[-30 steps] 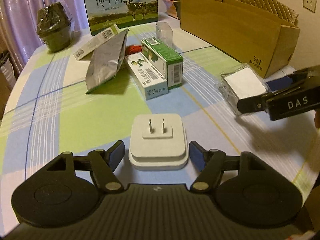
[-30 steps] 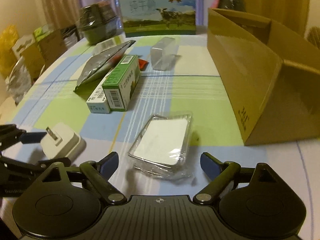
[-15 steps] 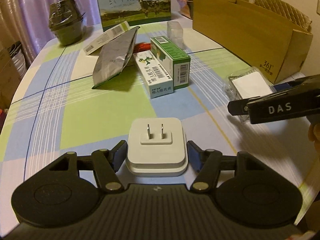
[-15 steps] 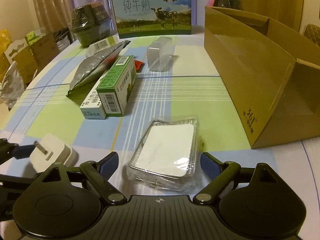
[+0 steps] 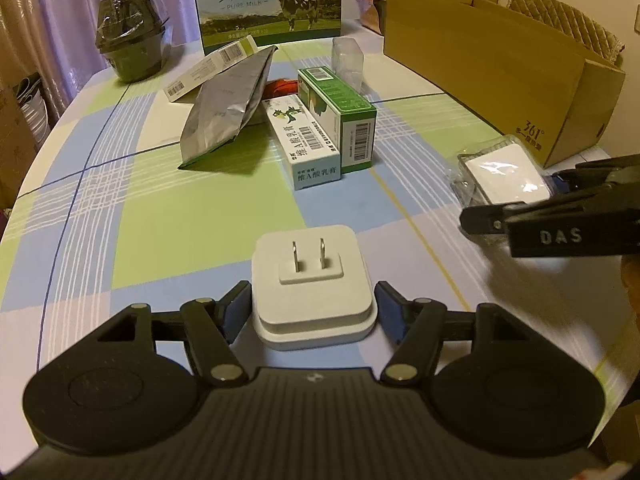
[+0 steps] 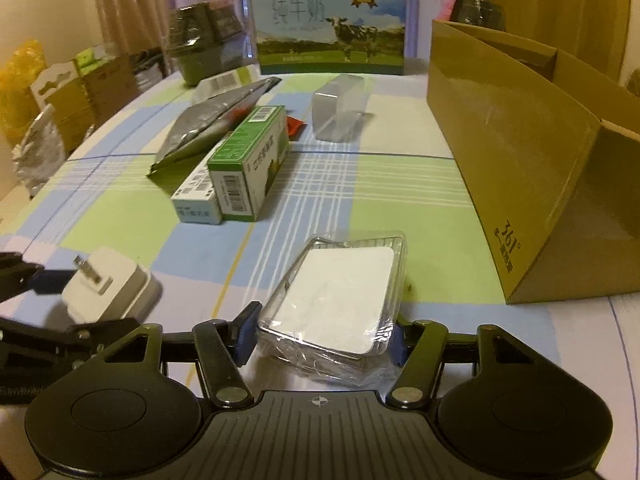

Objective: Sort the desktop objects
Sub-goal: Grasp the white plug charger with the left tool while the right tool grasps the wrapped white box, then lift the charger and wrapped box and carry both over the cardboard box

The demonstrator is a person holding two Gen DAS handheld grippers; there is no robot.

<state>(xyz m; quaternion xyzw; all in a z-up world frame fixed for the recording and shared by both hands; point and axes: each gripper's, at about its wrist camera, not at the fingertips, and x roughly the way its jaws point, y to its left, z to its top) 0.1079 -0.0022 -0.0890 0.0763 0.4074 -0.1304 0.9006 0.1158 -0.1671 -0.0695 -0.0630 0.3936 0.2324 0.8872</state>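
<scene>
**Kid:** What is the left gripper (image 5: pixel 312 306) doing?

**Helper:** Its two blue pads sit on each side of the white plug block (image 5: pixel 313 286), right up against it. I think it is closed on the block, which sits low over the checked surface (image 5: pixel 120 200).

**Kid:** Is the block hard to hold?

**Helper:** It looks hard and smooth, so it could slip. The flat sides are the best place to squeeze. Stay away from the two metal pins on top.

**Kid:** And the right gripper (image 6: pixel 322 332)?

**Helper:** It is closed on the see-through pack (image 6: pixel 336 296) with a white card inside. The pads press the near end on both sides.

**Kid:** Will that one squash?

**Helper:** I think so. The wrap is thin and crinkly, so squeeze gently and hold the stiff edges.

**Kid:** What is farther out?

**Helper:** A green box (image 6: pixel 250 170) and a silver bag (image 5: pixel 228 108) lie in the middle. The big brown box (image 6: pixel 532 168) stands open, just beside the pack.
</scene>
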